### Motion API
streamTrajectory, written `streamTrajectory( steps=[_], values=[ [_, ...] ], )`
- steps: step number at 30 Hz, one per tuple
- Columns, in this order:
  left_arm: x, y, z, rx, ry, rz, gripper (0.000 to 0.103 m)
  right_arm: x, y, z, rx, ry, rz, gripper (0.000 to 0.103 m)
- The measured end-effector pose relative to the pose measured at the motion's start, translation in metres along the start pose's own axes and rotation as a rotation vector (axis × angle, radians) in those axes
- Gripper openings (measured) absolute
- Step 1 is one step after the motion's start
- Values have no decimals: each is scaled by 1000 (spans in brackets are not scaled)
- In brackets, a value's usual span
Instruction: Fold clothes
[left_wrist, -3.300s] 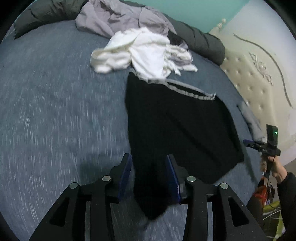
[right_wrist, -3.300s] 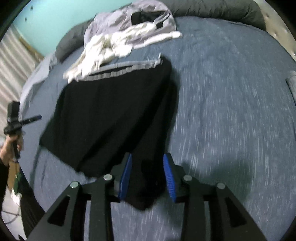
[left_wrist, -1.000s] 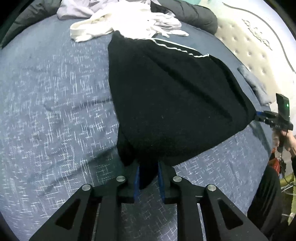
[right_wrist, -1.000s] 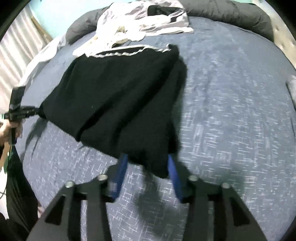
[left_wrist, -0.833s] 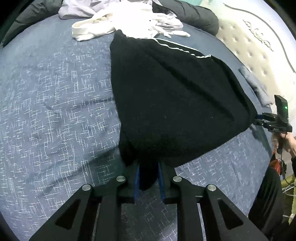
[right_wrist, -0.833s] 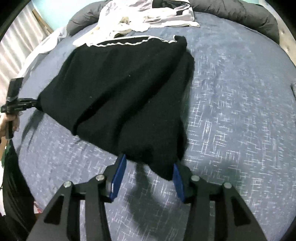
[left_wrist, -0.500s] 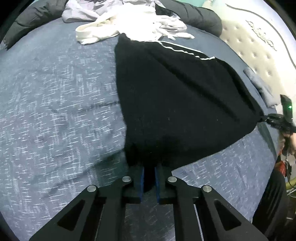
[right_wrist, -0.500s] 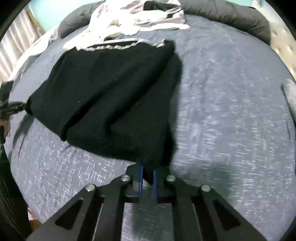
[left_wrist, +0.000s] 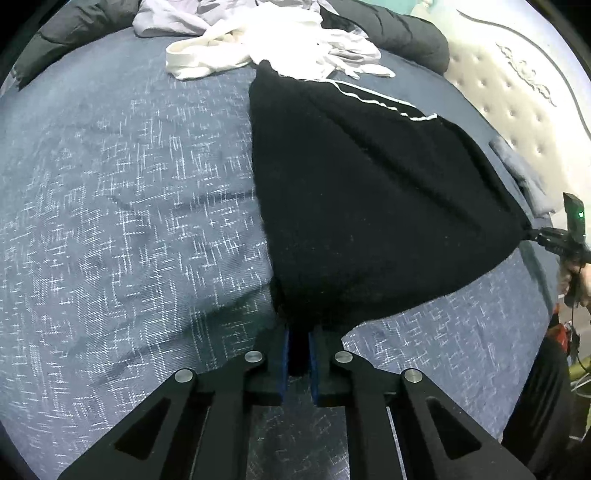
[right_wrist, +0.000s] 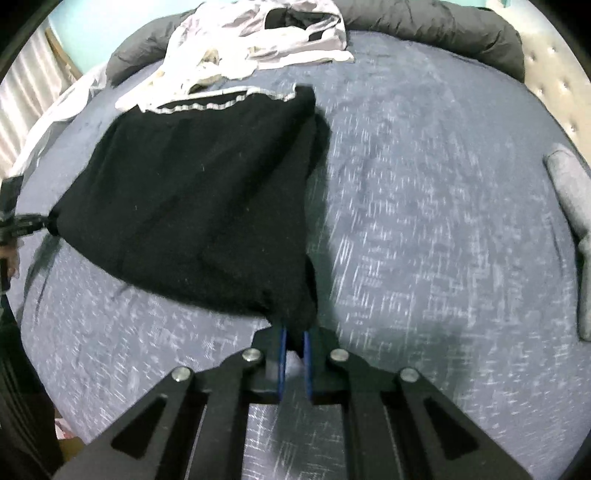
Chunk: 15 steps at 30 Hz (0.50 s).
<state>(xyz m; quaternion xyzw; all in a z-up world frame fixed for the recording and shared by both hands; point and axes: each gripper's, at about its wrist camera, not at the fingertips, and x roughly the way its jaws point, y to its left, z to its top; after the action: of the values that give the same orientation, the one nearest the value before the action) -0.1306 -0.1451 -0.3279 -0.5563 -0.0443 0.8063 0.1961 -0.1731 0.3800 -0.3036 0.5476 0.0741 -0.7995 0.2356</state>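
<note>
A blue-grey bedspread (left_wrist: 129, 192) fills the frame; a cream tufted headboard (left_wrist: 517, 85) stands upper right, a dark grey bolster (right_wrist: 443, 29) along the top.

Both claws, open earlier, now clamped on black garment (left_wrist: 369, 192) corners, near edge lifted off bed

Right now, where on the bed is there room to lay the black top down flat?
Bare bedspread lies left of the black top, and more right of it, up to the folded grey cloth. The far end is crowded by the clothes pile.
</note>
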Motion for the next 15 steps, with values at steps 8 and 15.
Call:
streamTrajectory(
  steps=[8,15],
  values=[
    [-28,14,-14,-36,-16,-26,13,1,-7,-7,30,49,15,30],
    [-72,7,-6,-67,-112,-20,18,-39,-15,18,51,-70,0,33]
  ],
)
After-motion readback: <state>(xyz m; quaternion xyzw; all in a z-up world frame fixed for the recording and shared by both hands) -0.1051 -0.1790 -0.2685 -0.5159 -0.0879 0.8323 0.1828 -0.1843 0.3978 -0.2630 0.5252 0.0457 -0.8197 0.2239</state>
